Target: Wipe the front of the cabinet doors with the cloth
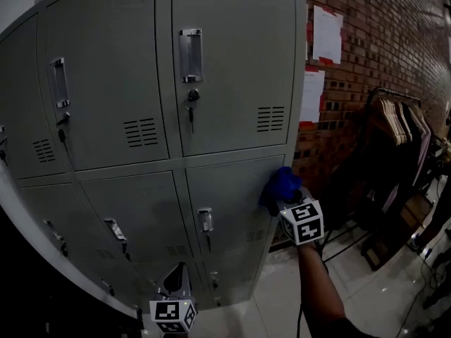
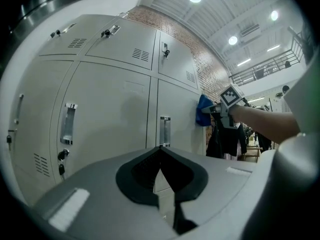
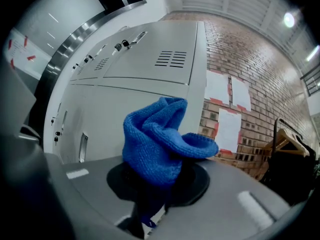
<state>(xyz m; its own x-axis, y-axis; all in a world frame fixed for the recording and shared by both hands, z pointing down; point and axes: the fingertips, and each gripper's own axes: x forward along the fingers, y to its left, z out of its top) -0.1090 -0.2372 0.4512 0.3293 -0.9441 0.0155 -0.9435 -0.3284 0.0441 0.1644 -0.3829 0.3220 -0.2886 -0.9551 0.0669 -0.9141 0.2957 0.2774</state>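
Now the right gripper (image 1: 284, 200) has its jaws closed on the blue cloth (image 3: 159, 145), which stands out of the jaws as a bunched lump. The cloth seems to press on the cabinet door (image 1: 232, 189) just ahead of the tool, near that door's outer edge beside the brick wall (image 1: 394, 41). From these views I cannot confirm real contact.

The left gripper (image 2: 161, 168) hangs lower and to the left of the right one. Its jaws are together with nothing between them, and they point up along the cabinet.

No door shows a streak or a wet mark, so I cannot tell which fronts are already wiped. I judge the work is at this one door. The upper door (image 1: 232, 62) above the cloth, the doors to the left of it and the row below the tool may all remain to be wiped.
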